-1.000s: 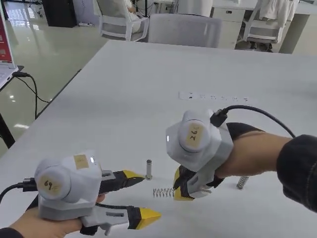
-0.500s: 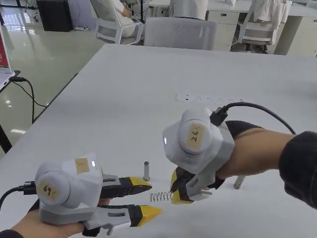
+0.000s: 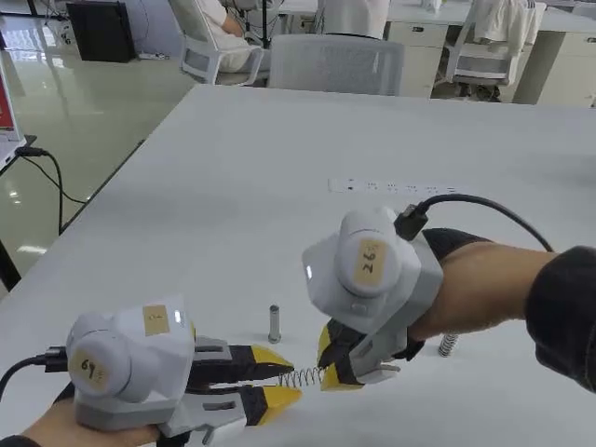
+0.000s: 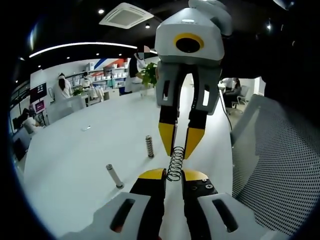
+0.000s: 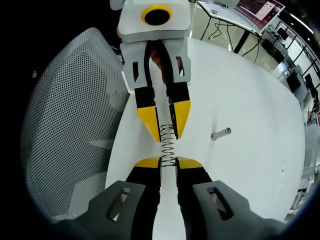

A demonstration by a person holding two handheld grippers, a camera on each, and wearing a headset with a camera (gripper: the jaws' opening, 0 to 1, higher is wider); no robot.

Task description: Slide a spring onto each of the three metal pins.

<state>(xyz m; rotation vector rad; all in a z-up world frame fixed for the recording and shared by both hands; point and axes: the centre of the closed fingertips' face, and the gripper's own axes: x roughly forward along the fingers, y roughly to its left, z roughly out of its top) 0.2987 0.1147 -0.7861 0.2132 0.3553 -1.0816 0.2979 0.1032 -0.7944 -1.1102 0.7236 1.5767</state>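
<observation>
As befits a light, floppy spring (image 3: 305, 375), probably best pinched endwise: clamped in right gripper (image 3: 330, 372), low centre; grip of left gripper (image 3: 277, 379) unclear.

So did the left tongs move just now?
Yes. Against the standing pin, the left tongs slid rightward, from beside its base to the end of the spring held by the right tongs.

A broad white tabletop (image 3: 279, 158) runs to a grey mesh-backed office chair (image 3: 335, 63) at its far edge. To the left, a glossy pale floor (image 3: 84, 102) mirrors the room's light, and a thin black cable (image 3: 58, 182) hangs over it. Overhead sit a square white ceiling vent (image 4: 126, 15) and a long bright light strip (image 4: 85, 46).
</observation>
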